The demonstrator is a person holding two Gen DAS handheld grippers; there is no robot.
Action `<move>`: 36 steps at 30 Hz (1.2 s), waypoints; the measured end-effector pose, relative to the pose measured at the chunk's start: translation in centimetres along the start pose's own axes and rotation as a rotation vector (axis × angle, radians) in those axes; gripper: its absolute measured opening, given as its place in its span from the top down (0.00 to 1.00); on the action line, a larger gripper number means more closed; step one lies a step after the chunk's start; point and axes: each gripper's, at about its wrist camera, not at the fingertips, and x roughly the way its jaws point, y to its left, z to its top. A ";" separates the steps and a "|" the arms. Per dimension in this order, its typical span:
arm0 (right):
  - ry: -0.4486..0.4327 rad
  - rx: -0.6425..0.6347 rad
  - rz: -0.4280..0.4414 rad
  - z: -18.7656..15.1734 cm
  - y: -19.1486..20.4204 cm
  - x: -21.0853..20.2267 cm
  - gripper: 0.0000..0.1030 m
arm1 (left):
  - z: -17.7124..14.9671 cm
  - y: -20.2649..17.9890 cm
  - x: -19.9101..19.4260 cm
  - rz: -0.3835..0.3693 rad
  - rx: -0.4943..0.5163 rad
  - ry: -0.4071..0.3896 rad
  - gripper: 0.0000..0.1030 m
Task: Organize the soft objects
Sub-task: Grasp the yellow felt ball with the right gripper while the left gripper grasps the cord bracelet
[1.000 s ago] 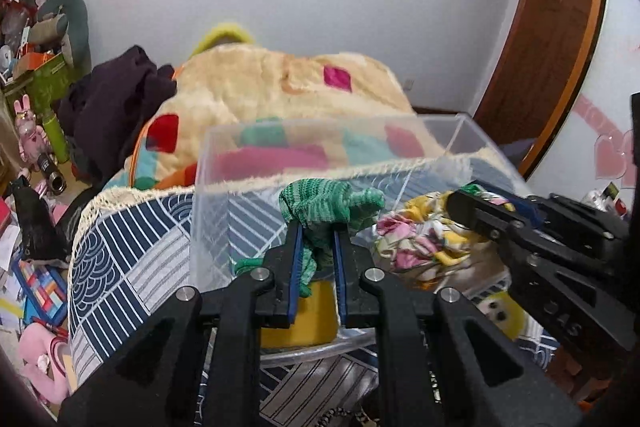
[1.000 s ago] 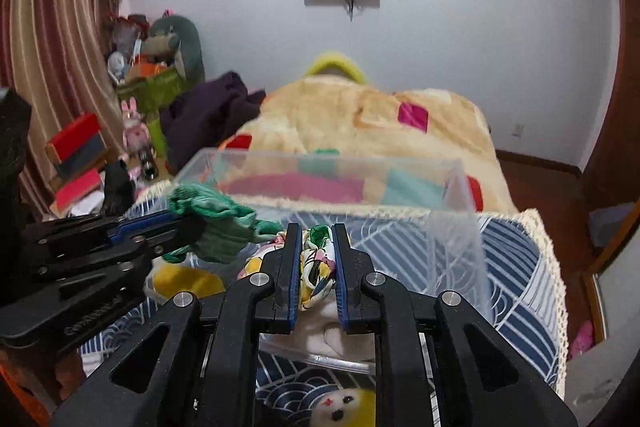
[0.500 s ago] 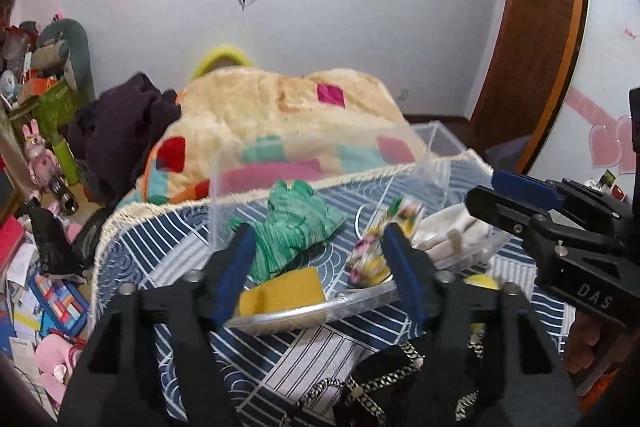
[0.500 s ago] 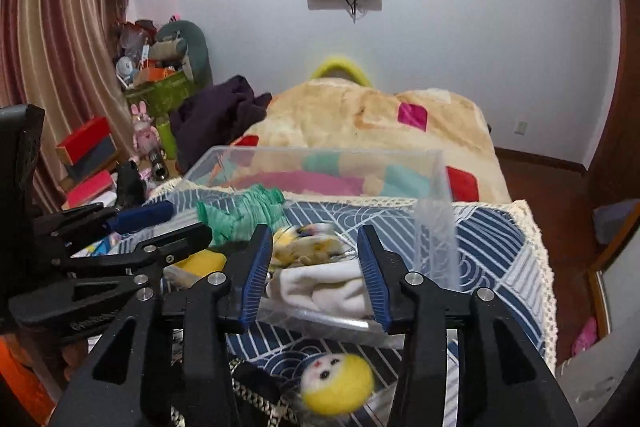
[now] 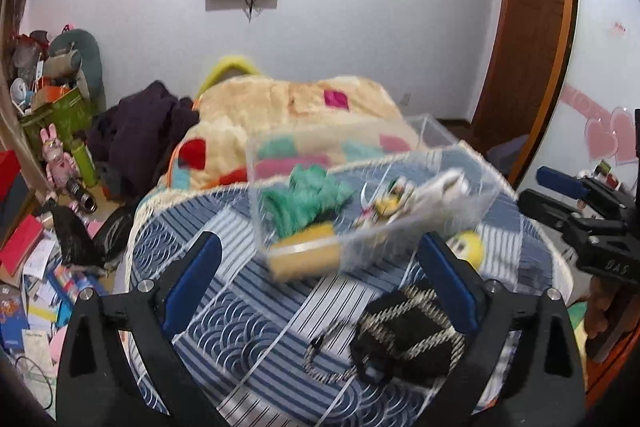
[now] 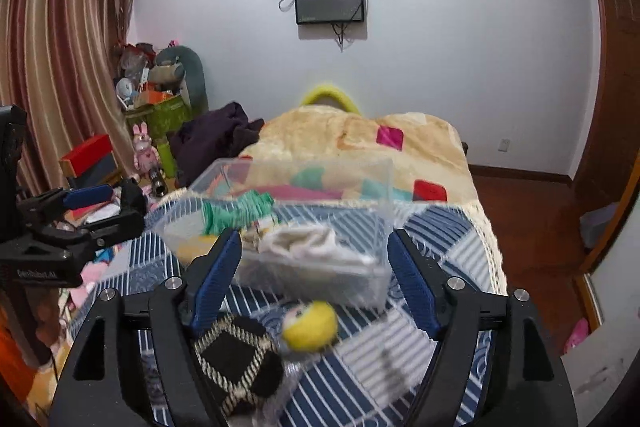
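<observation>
Clear plastic forms the storage box [image 5: 460, 203], which sits on a blue-and-white patterned cover [image 5: 240, 315] spread over the near end of the bed. Read from the left in the left wrist view, the box holds a green knitted cloth [image 5: 304, 203] with a yellow sponge-like block [image 5: 308, 255] in front of it against the near wall, then a floral yellow-and-pink fabric piece [image 5: 386, 205], then a white folded cloth [image 5: 444, 187] at the right end. Outside the box, just beside its near right corner, lies a yellow plush ball with a small face [image 5: 466, 247], and nearer the camera lies a black pouch with a black-and-white woven cord [image 5: 404, 339].

Both claws have just been opening, and nothing is caught in either 1. The left gripper [image 5: 320, 283] has its blue-padded jaws spread wide apart, short of the box, framing the near wall and the black pouch. The right gripper [image 6: 316, 279] also stands apart, though less widely, with the white cloth end of the box and the yellow ball seen in its gap but untouched. Each tool shows at the edge of the other's view. Both pictures are somewhat blurred around the box.
</observation>
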 end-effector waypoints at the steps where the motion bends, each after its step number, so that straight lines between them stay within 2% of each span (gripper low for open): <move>1: 0.014 0.002 0.003 -0.5 0.0 0.1 0.29 | -0.5 0.3 0.2 0.008 -0.001 0.010 0.03; 9: 0.126 0.036 0.007 -3.9 0.0 2.7 0.29 | -4.4 2.3 2.2 0.014 -0.025 0.118 0.03; 13: 0.142 0.059 0.001 -4.7 -0.5 3.3 0.29 | -6.0 2.4 3.5 0.003 -0.007 0.178 0.04; 15: 0.152 0.067 0.007 -4.7 -0.7 3.8 0.29 | -7.1 2.4 4.2 -0.011 -0.007 0.216 0.14; 17: 0.165 0.080 0.014 -4.8 -0.9 4.4 0.32 | -8.0 2.5 5.2 -0.027 -0.017 0.263 0.28; 19: 0.180 0.086 0.026 -4.8 -1.0 4.9 0.41 | -8.7 2.7 5.9 -0.033 -0.033 0.287 0.35; 21: 0.196 0.088 0.034 -4.9 -1.0 5.4 0.48 | -8.9 2.6 5.8 -0.022 -0.025 0.269 0.40; 23: 0.206 0.087 0.047 -5.2 -1.0 5.7 0.57 | -8.8 2.5 5.5 -0.041 -0.022 0.262 0.58; 24: 0.207 0.089 0.056 -5.3 -1.0 5.8 0.61 | -8.7 2.4 5.4 -0.047 -0.021 0.259 0.62; 26: 0.196 0.090 0.056 -5.4 -1.0 5.5 0.62 | -8.7 2.2 5.3 -0.064 -0.017 0.261 0.81; 28: 0.184 0.091 0.059 -5.4 -0.9 5.1 0.64 | -8.6 2.0 5.1 -0.074 -0.015 0.259 0.87; 36: 0.117 0.083 0.040 -4.7 -1.0 2.0 0.64 | -7.3 1.4 3.1 -0.075 -0.012 0.195 0.90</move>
